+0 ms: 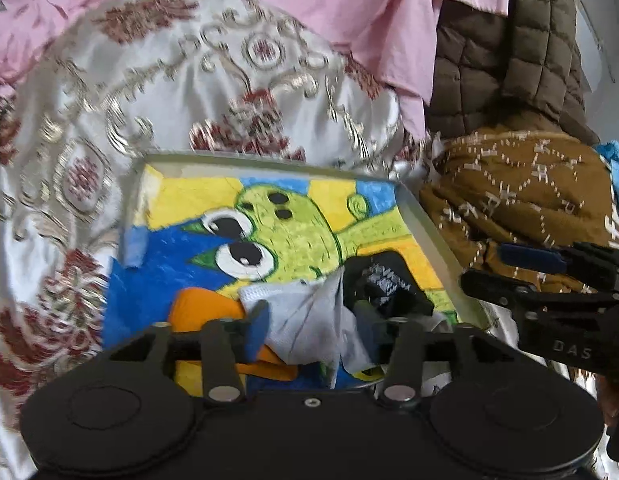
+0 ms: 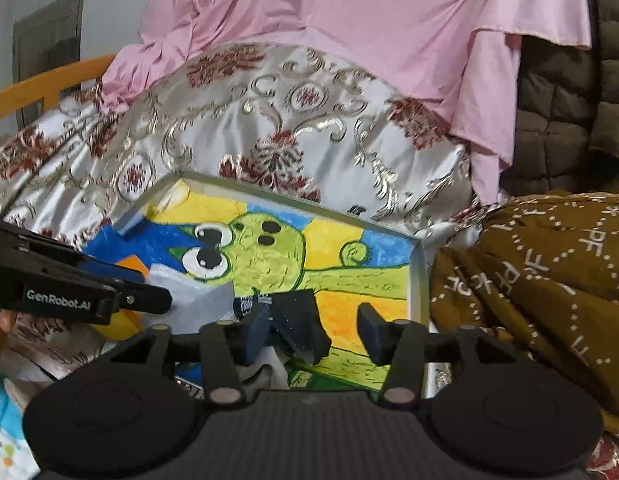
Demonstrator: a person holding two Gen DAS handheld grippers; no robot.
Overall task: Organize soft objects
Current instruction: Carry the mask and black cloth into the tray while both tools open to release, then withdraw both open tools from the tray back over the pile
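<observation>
A metal tray [image 1: 269, 159] lined with a bright cartoon drawing lies on the bedspread. A grey-white sock [image 1: 305, 312] rests in its near part, lying slack between the spread fingers of my left gripper [image 1: 313, 328], which is open. Right beside it lies a black sock [image 1: 385, 284]. In the right wrist view the black sock [image 2: 297, 316] sits between the parted fingers of my right gripper [image 2: 313, 332], also open, with the grey-white sock [image 2: 205, 300] to its left. The tray's rim [image 2: 419, 280] runs along the right. Each gripper shows at the edge of the other's view.
A silver satin bedspread [image 2: 309, 120] with red and gold embroidery surrounds the tray. A pink cloth [image 2: 349, 20] drapes behind it. A brown patterned cloth [image 2: 549, 280] is heaped to the right, an olive quilted jacket [image 1: 509, 60] behind that. A wooden rail [image 2: 37, 88] stands far left.
</observation>
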